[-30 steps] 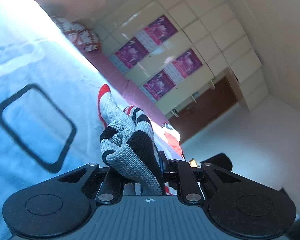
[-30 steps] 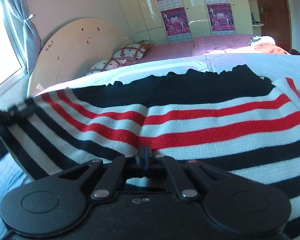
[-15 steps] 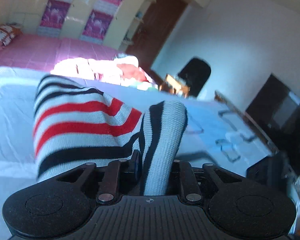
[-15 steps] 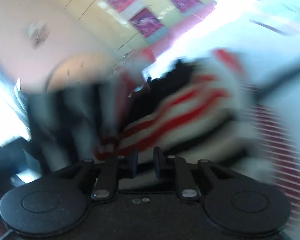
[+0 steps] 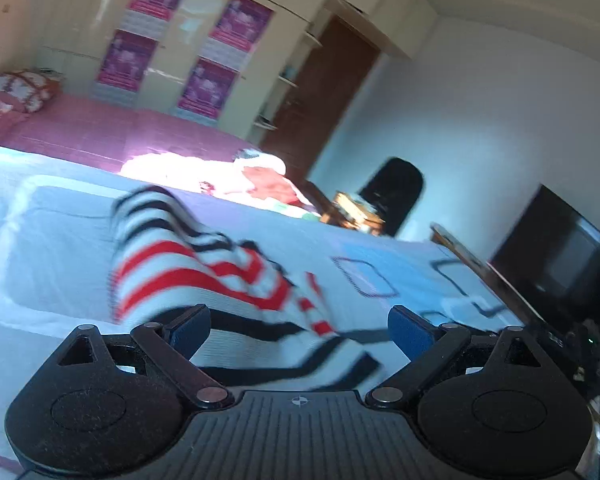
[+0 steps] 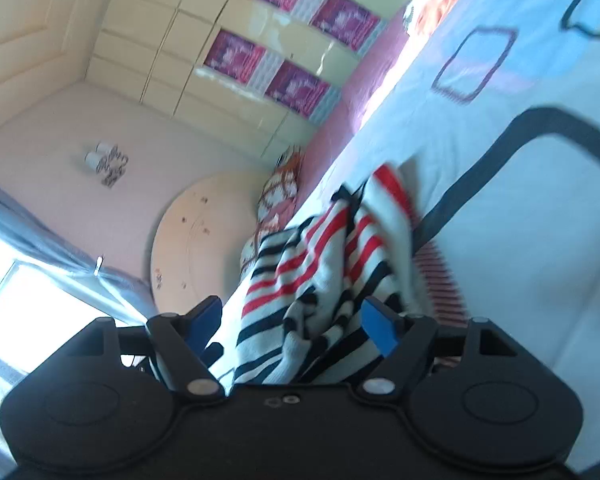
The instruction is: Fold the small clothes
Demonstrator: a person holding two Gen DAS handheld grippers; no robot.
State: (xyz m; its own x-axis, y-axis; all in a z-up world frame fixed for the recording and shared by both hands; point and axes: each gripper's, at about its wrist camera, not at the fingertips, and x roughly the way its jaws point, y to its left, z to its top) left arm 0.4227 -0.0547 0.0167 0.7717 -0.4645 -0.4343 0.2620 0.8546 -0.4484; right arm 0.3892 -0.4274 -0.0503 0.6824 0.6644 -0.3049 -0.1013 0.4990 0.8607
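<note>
A small knit garment with white, red and black stripes (image 5: 204,276) lies crumpled on the pale blue bedsheet (image 5: 60,232). My left gripper (image 5: 300,330) is open just above its near edge, holding nothing. In the right wrist view the same garment (image 6: 320,276) lies bunched in front of my right gripper (image 6: 294,324), which is also open, with the cloth between and below its blue-padded fingers (image 6: 378,330). That view is tilted steeply.
The sheet has dark square outlines (image 5: 364,276). A pile of other clothes (image 5: 260,180) lies on the pink bed (image 5: 100,132) behind. A black chair (image 5: 392,196) and a dark TV (image 5: 564,264) stand to the right. A round headboard (image 6: 204,232) and a window (image 6: 32,312) are on the left.
Both grippers were shut on the striped garment and have opened. The garment has dropped onto the sheet in a crumpled heap. Both cameras have swung round.
</note>
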